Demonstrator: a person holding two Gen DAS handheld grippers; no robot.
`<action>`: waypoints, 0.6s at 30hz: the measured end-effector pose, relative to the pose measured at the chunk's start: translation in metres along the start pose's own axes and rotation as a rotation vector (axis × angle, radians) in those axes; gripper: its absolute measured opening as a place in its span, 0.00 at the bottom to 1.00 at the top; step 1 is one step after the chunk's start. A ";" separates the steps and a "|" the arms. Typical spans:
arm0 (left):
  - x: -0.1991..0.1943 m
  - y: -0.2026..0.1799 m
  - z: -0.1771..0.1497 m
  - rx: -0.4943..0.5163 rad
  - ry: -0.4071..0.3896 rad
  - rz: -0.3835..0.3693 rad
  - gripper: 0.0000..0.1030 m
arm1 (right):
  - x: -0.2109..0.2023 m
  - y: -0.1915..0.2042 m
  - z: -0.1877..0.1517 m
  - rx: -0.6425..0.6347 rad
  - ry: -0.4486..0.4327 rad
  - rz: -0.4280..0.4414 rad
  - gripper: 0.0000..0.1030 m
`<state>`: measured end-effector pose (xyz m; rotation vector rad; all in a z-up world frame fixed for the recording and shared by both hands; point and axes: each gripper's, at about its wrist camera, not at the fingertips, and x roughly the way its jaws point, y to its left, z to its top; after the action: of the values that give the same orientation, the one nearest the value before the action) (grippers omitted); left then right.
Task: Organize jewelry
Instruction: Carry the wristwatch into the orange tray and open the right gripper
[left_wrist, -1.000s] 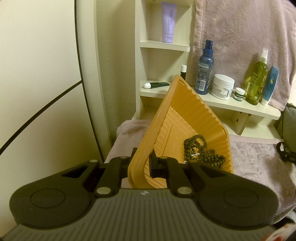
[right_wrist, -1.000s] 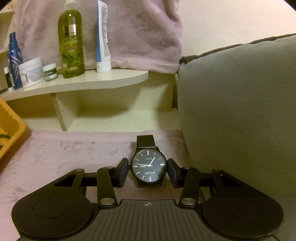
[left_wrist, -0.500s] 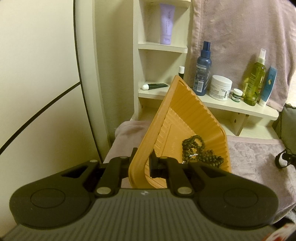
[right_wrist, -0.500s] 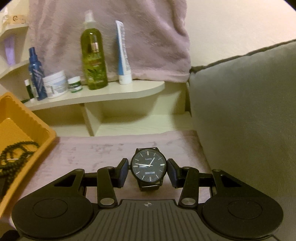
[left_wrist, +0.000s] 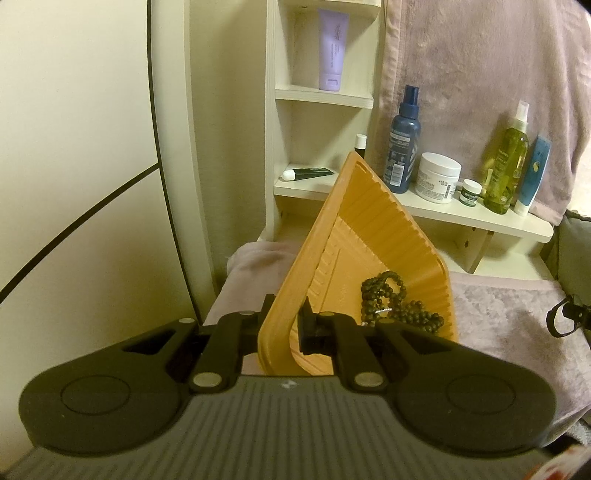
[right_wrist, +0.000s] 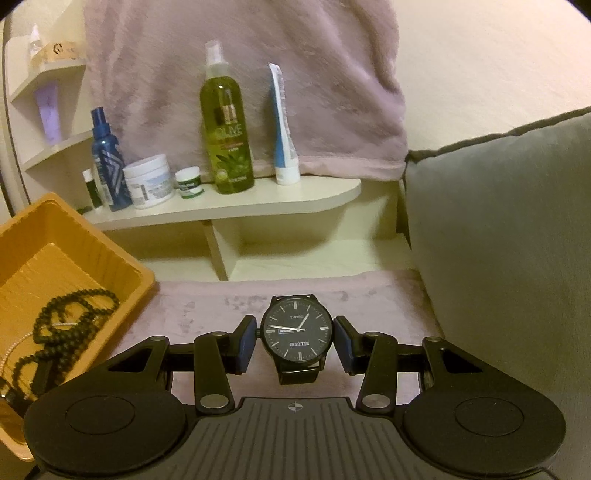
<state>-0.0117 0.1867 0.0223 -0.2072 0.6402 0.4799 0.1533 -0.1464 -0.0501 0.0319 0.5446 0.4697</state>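
Presently, jaws first:
Right jaws: the right gripper (right_wrist: 295, 341) is clamped on the watch (right_wrist: 296, 333), one blue pad at each side of the round case, dial facing up and readable.
Left jaws: the left gripper (left_wrist: 282, 325) is clenched on the near wall of the orange tray (left_wrist: 369, 236), which stands tipped, its far corner raised towards the shelf (left_wrist: 480, 218).
Watch position: held clear of the pink blanket (right_wrist: 207, 306), strap ends showing above and below the case; the tray's corner is just to its left in the right wrist view.
Tray contents: a dark bead necklace (left_wrist: 391, 302) heaped in the low corner, near the left jaws.
Step in hand (judgement): carry the watch over the tray rim and set it inside.
How to do it well: keep the squeeze on the case even, since the round edge could pivot between the pads.
Approach: clear the rim before lowering; let go low over bare tray floor, beside the beads rather than on them.
Left hand's part: hold the tray steady; ease it flatter if the watch would slide.
Risk: the strap snagging the rim.
Surroundings: bottles and jars on the shelf, grey cushion (right_wrist: 498, 221) to the right, well apart.
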 end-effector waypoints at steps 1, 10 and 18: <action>0.000 0.000 0.000 0.001 0.000 0.000 0.09 | -0.001 0.001 0.001 0.000 -0.001 0.006 0.44; 0.000 0.001 -0.001 -0.004 -0.002 -0.002 0.09 | -0.010 0.032 0.011 -0.026 -0.004 0.110 0.44; 0.001 0.002 0.000 -0.009 -0.001 -0.005 0.09 | -0.010 0.077 0.030 -0.060 -0.018 0.238 0.44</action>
<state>-0.0126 0.1891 0.0215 -0.2175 0.6369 0.4785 0.1287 -0.0790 -0.0074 0.0435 0.5109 0.7174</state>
